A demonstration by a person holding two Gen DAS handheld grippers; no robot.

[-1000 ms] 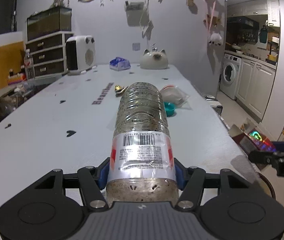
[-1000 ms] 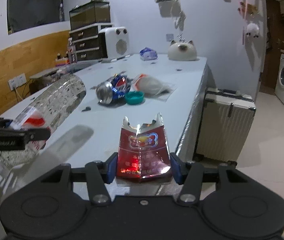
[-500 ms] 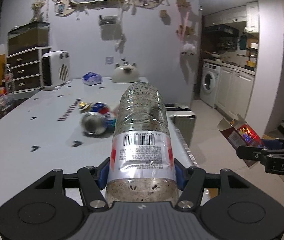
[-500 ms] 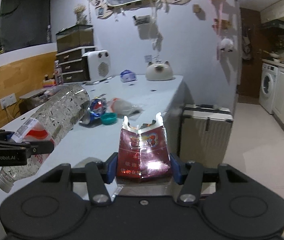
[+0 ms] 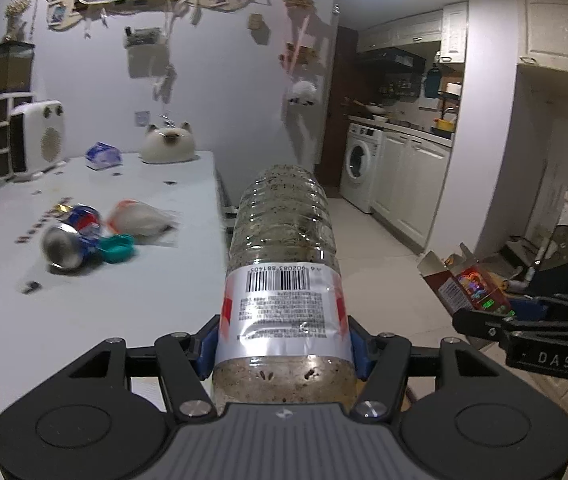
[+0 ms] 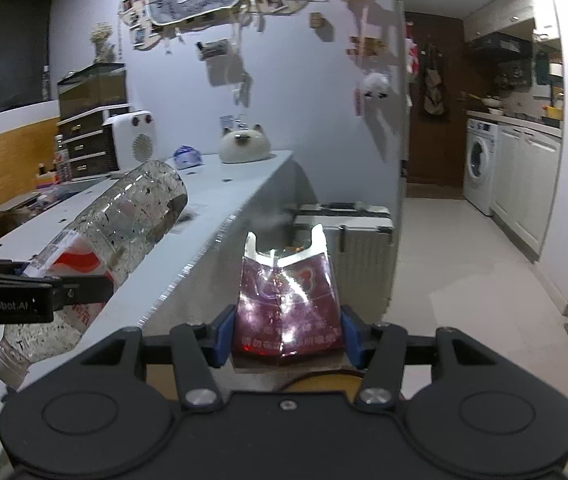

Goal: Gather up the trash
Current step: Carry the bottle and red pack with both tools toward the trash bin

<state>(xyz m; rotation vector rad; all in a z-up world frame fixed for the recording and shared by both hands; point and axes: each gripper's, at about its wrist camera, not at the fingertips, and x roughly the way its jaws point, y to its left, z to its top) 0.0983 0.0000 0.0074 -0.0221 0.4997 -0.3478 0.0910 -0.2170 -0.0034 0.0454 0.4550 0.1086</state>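
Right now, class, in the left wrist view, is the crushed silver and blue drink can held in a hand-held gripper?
No: the crushed silver and blue drink can lies on the white table, beside a teal cap.

Clear speckled bottle (image 5: 284, 248) with silver-red barcoded label; glossy dark-red carton (image 6: 288, 300).

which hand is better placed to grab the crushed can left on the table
Neither yet: the left tool is shut on the bottle, the right tool on the red carton. Once emptied, probably the left: the can lies on its side of the table.
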